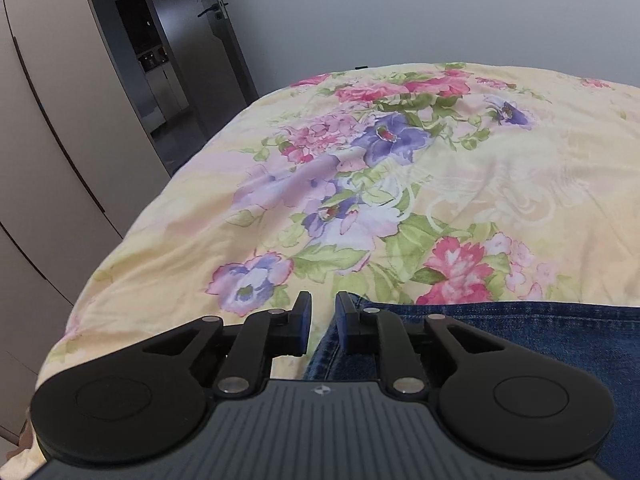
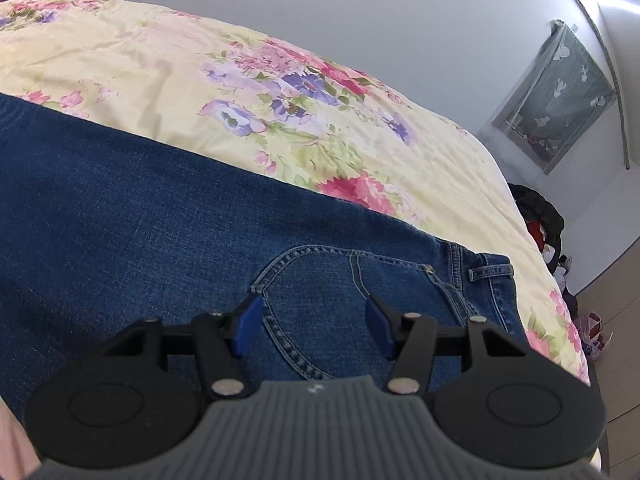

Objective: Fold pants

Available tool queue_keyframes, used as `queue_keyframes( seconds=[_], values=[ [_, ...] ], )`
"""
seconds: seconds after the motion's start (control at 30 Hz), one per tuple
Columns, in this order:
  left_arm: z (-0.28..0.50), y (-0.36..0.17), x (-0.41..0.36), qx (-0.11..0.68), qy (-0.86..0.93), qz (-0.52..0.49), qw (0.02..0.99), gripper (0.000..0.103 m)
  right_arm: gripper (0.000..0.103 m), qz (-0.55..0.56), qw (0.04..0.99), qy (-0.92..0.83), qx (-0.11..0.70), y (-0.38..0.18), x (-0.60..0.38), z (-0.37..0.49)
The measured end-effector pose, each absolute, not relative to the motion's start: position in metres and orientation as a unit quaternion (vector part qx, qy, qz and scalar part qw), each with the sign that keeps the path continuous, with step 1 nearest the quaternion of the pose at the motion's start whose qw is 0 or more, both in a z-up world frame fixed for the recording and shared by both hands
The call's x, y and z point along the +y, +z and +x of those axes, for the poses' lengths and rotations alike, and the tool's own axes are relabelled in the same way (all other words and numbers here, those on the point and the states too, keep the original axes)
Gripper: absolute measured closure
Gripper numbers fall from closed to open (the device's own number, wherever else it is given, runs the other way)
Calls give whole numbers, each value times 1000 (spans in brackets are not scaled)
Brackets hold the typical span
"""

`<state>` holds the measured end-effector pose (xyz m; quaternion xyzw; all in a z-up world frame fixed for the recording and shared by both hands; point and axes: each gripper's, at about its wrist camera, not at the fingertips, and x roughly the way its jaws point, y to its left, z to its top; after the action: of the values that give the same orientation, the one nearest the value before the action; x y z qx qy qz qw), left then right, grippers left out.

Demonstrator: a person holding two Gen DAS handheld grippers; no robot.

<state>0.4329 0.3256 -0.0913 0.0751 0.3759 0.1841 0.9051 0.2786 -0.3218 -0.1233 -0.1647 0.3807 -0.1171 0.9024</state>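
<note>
We see dark blue denim pants with pale contrast stitching lying flat on a bed's crinkled yellow floral quilt, filling the lower left of the right wrist frame. The left gripper tilts downward at the pants' edge, its fingers narrowly parted, pinching nothing. The right gripper angles down above a curved pocket seam, fingers spread wide.

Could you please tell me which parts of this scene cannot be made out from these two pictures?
- Blue denim jeans, left wrist view: the near part is hidden behind the left gripper.
- Jeans, right wrist view: legs cut off by the left edge.
- Dark pile beside the floral bedspread: too small to identify.
</note>
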Motion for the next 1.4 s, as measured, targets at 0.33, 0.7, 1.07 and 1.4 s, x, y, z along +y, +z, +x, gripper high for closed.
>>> queue_keyframes(
  seconds=[0.33,0.7,1.07,1.4],
  values=[
    [345,-53,293,417,140,126,889,83,46,-101,913,-87,385,-105,-304,219],
    [281,-16,251,406,96,120,901,83,42,-50,907,-82,411,-101,-294,159],
    [254,-18,180,400,31,103,910,83,57,-5,908,-91,410,-109,-295,125],
    [265,-47,122,418,-11,122,900,83,58,3,907,-90,411,-123,-302,121]
  ],
)
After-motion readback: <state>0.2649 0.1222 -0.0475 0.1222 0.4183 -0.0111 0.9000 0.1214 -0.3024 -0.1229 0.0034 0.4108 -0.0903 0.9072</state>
